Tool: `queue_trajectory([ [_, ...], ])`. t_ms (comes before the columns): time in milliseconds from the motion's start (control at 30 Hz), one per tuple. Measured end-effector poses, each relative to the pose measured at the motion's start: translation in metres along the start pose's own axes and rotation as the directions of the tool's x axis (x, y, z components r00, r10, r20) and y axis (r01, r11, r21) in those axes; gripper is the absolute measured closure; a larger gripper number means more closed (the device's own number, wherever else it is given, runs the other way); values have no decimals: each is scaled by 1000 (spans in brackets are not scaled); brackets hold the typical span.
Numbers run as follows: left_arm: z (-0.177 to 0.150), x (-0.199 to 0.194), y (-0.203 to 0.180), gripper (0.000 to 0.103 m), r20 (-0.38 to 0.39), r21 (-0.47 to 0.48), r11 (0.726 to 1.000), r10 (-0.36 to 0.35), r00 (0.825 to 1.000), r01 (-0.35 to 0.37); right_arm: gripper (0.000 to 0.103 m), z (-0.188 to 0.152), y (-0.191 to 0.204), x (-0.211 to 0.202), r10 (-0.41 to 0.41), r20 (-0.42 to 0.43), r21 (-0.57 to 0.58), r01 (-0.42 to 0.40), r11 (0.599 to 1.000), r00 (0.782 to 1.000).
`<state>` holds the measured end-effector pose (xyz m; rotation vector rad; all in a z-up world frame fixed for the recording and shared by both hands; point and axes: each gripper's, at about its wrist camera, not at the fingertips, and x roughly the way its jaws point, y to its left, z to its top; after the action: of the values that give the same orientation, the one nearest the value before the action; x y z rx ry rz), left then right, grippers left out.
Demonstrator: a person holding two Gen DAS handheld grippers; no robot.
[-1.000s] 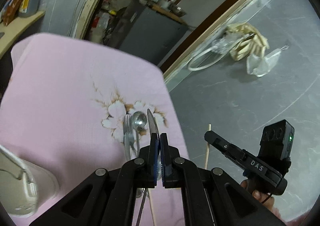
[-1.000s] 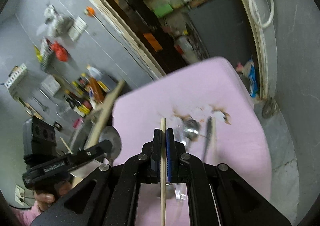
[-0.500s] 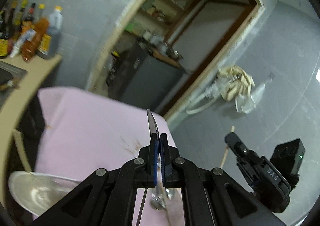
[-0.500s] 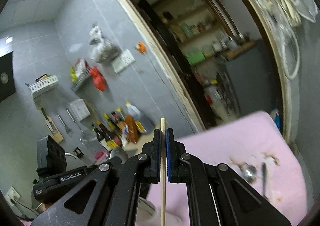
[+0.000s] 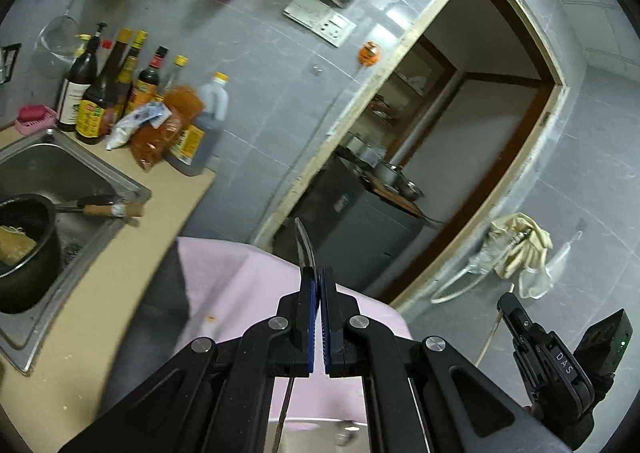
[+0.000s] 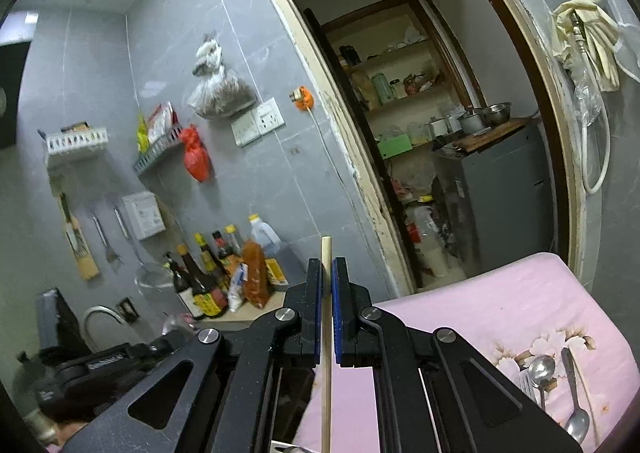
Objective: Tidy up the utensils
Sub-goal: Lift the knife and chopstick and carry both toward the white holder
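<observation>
Your left gripper (image 5: pixel 320 273) is clamped on a thin metal utensil (image 5: pixel 304 245), probably a knife, whose curved tip sticks out past the pads and whose handle runs back under the tool. Your right gripper (image 6: pixel 327 267) is clamped on a wooden chopstick (image 6: pixel 326 333) that stands nearly upright between the pads, with its blunt end just above them. Both tools point across the kitchen toward the doorway, above the pink cloth (image 6: pixel 500 305), where two spoons (image 6: pixel 541 367) and another dark-handled piece lie together on the flower print. No holder or tray shows in either view, so I cannot tell where these two pieces should go; find it before you carry on. The step in hand looks like a carry, so keep both grips firm, because each piece is long, held at one narrow spot, and likely to swing or slip if you turn the wrist fast. Keep the metal tip clear of the right tool, which sits low at the right of the left view. Lower each piece end first, and only then let the pads part.
</observation>
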<state>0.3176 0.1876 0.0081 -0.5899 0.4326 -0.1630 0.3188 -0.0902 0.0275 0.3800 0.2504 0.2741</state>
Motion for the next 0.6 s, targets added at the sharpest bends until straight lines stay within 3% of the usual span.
queue_trajectory([
  [233, -14, 8, 20, 100, 16, 6, 1000, -12, 1000, 12, 98, -27, 8, 17, -42, -23, -74, 40, 996, 999],
  [600, -46, 19, 18, 100, 34, 82, 997, -3, 999, 1, 98, -57, 11, 26, -78, -50, -151, 70, 986, 996],
])
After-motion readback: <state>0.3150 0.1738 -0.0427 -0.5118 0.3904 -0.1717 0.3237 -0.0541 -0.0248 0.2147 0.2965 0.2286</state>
